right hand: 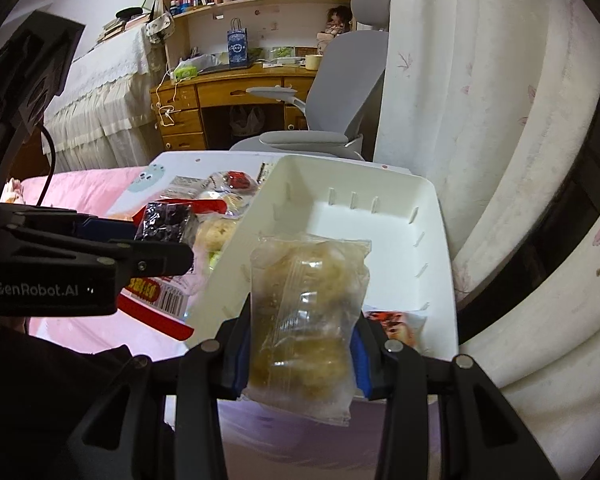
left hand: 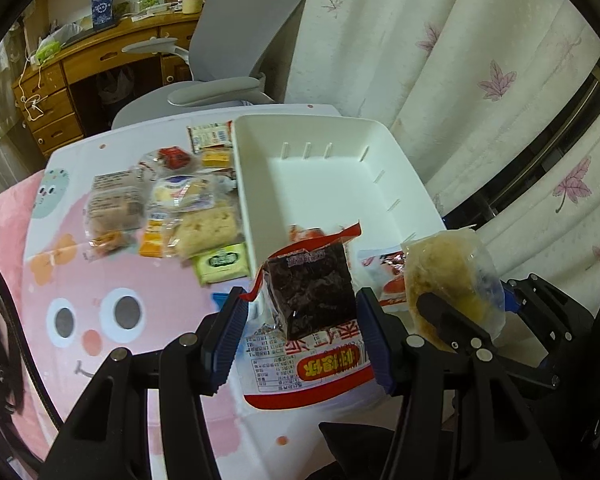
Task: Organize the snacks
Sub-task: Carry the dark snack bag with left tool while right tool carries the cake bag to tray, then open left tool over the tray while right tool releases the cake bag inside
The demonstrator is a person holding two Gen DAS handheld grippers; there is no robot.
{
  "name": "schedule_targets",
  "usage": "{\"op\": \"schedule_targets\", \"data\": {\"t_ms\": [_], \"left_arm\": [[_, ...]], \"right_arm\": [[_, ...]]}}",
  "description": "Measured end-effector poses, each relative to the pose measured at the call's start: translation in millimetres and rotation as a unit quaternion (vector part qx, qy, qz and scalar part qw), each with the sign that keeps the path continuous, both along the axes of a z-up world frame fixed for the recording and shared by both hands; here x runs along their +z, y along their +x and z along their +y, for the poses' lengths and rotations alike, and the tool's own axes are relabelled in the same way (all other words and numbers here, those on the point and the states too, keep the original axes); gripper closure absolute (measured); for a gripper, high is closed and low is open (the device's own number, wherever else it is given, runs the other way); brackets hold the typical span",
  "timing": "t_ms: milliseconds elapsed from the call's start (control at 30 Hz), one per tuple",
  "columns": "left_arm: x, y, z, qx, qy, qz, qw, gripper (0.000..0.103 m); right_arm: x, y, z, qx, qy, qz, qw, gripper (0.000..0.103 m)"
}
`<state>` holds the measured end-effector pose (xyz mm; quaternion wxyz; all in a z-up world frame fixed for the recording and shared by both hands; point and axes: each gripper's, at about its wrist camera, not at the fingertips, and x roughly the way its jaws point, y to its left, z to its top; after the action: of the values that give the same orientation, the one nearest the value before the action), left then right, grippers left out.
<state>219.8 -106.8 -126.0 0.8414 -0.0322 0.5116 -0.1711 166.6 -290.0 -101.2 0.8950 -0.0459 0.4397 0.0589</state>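
Nearest to us in the left wrist view, the left gripper [left hand: 300,336] has its blue pads closed on a dark snack packet [left hand: 311,292] with a red torn edge, which hangs clear above the table. In the right wrist view, the right gripper [right hand: 300,354] clamps a clear packet of pale yellow pastry [right hand: 306,320] between its pads, upright and lifted.

We take the white bin [left hand: 328,184] as our landmark. It sits on a table [left hand: 112,280] covered with a pink cartoon-face print, and its inside holds nothing. Both held packets hang at the bin's near edge, the dark one toward its near left corner, the pastry toward its near right corner. A large red-and-white bag [left hand: 312,372] lies flat on the table just in front of the bin, under the left gripper. A red-and-white wrapper [left hand: 388,276] lies at the bin's near wall. Left of the bin, a heap of snack packets [left hand: 164,208] lies close against its side wall. Beyond the bin stands a grey office chair [left hand: 240,40], with a wooden desk [left hand: 72,76] further back and a curtain [left hand: 460,80] to the bin's right.
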Motion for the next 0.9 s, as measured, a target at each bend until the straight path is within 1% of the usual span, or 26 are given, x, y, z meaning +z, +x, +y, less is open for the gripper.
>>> {"op": "schedule_targets", "data": {"t_ms": [200, 267, 300, 333, 367, 400, 533, 900], "left_arm": [[-6, 7, -20, 0.003, -0.014, 0.003, 0.9999, 0.048], [-7, 8, -24, 0.005, -0.015, 0.005, 0.9999, 0.046], [-8, 8, -25, 0.008, -0.015, 0.006, 0.9998, 0.042], [-9, 9, -25, 0.011, -0.017, 0.008, 0.9998, 0.040], [-9, 9, -24, 0.014, -0.017, 0.010, 0.9997, 0.033], [-9, 9, -24, 0.017, -0.015, 0.011, 0.9997, 0.027], [-10, 8, -19, 0.032, -0.009, 0.014, 0.9994, 0.022], [-13, -7, 9, 0.067, 0.013, 0.029, 0.9973, 0.021]], "right_arm": [[-5, 6, -24, 0.003, -0.009, 0.012, 1.000, 0.062], [-6, 8, -29, -0.001, -0.011, 0.013, 1.000, 0.062], [-7, 9, -31, -0.003, -0.010, 0.015, 1.000, 0.060], [-9, 11, -33, -0.005, -0.008, 0.019, 1.000, 0.052], [-11, 12, -35, -0.008, -0.007, 0.023, 1.000, 0.043], [-13, 12, -37, -0.012, -0.006, 0.026, 1.000, 0.042], [-16, 14, -43, -0.018, 0.010, 0.031, 0.999, 0.041], [-22, 12, -30, -0.001, 0.039, 0.047, 0.998, 0.041]]}}
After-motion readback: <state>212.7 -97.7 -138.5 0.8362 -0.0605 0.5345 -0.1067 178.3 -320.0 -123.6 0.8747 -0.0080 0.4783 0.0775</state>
